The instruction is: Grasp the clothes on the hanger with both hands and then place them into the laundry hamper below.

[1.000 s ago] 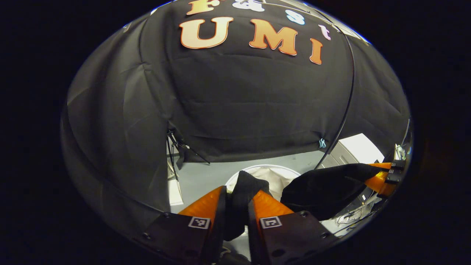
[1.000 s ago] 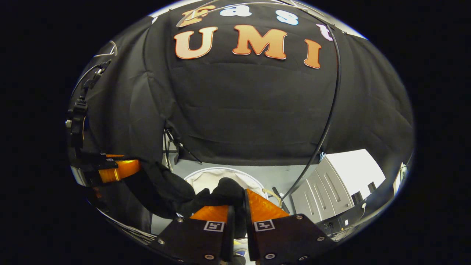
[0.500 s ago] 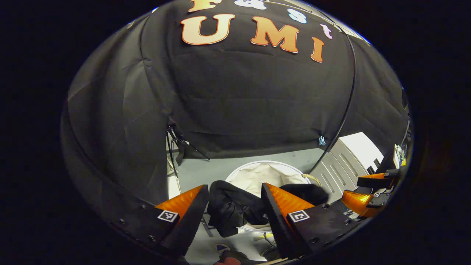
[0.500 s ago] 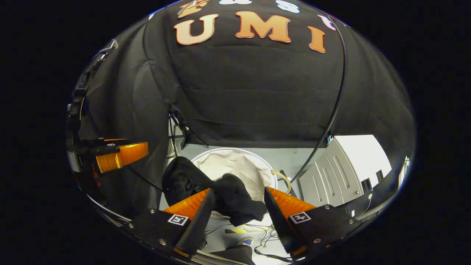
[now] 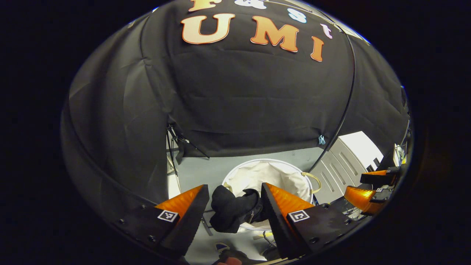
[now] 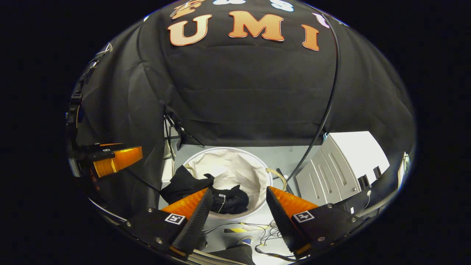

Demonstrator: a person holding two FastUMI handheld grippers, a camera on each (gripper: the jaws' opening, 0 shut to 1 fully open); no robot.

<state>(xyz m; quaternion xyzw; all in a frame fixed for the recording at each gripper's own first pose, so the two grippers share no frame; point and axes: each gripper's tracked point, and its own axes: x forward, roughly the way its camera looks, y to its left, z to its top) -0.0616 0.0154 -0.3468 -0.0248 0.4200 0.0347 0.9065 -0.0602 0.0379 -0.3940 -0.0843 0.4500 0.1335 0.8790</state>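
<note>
The black garment [image 6: 228, 199] lies crumpled in the round white laundry hamper [image 6: 232, 165], with one part hanging over the left rim. In the left gripper view the garment [image 5: 230, 210] droops over the near rim of the hamper [image 5: 274, 176]. My left gripper [image 5: 233, 186] is above it, open, with nothing between its fingers. Over the hamper's near edge, my right gripper [image 6: 239, 188] is open too and holds nothing. Each gripper appears at the edge of the other's view: the right gripper [image 5: 368, 187] and the left gripper [image 6: 114, 162].
The hamper stands on a grey floor [image 6: 287, 156]. A pale cabinet [image 6: 331, 173] is to its right and a tripod's legs [image 6: 176, 130] to its left. A thin black cable [image 6: 325, 106] arcs down the booth wall. Loose wires [image 6: 257, 228] and a shoe [image 6: 243, 241] are below.
Both grippers were shut on the garment a second ago, then opened. The garment has dropped from between the fingers into the hamper and settled there.
</note>
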